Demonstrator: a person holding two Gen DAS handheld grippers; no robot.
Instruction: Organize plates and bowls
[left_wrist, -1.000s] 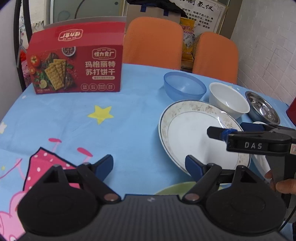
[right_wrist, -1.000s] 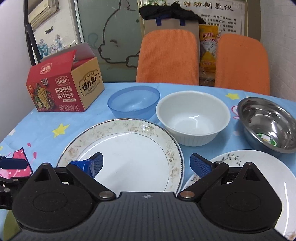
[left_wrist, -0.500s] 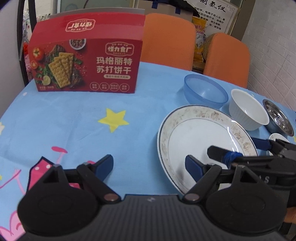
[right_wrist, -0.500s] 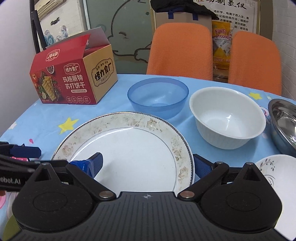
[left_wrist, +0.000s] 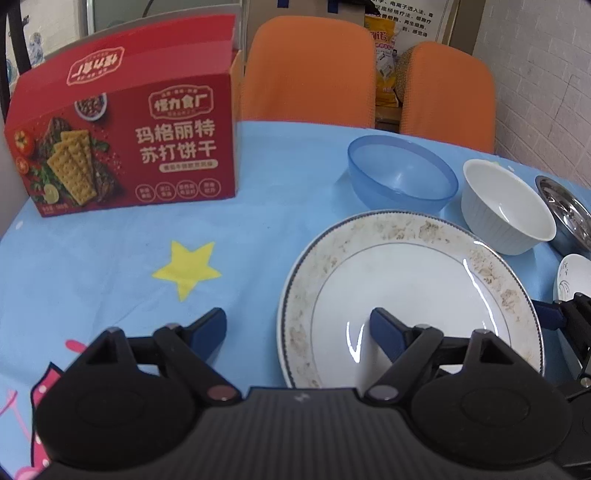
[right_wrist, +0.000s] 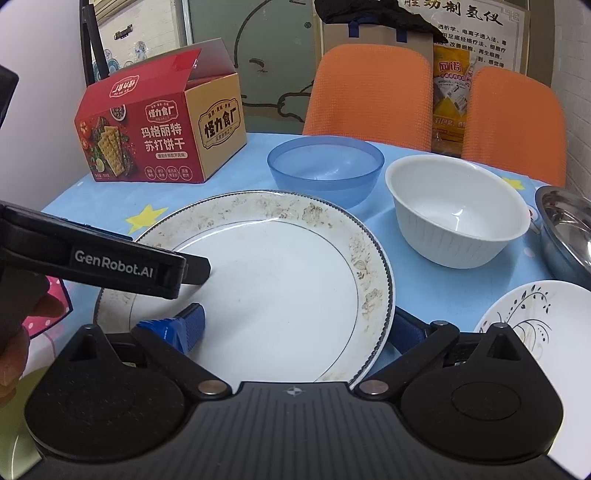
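Tabletop under a blue cloth printed with yellow stars carries everything. Red cardboard cracker box, flap up, stands at the far left; two orange chair backs behind the far edge. Large round white ceramic plate with a faded floral rim lies flat near the front, no long axis, face up. Left claw is spread wide: its left finger over bare cloth, its right finger over the plate's well, the plate's left rim between them, pads not pressing. Right claw straddles the plate's near right edge, jaws wide and just opened further; left finger above the well, right finger beyond and below the rim; contact cannot be told. Behind the plate, in a row: translucent blue plastic bowl, white ribbed ceramic bowl, shiny steel bowl. Small white plate with a black vine motif lies at right, apart from the big plate.
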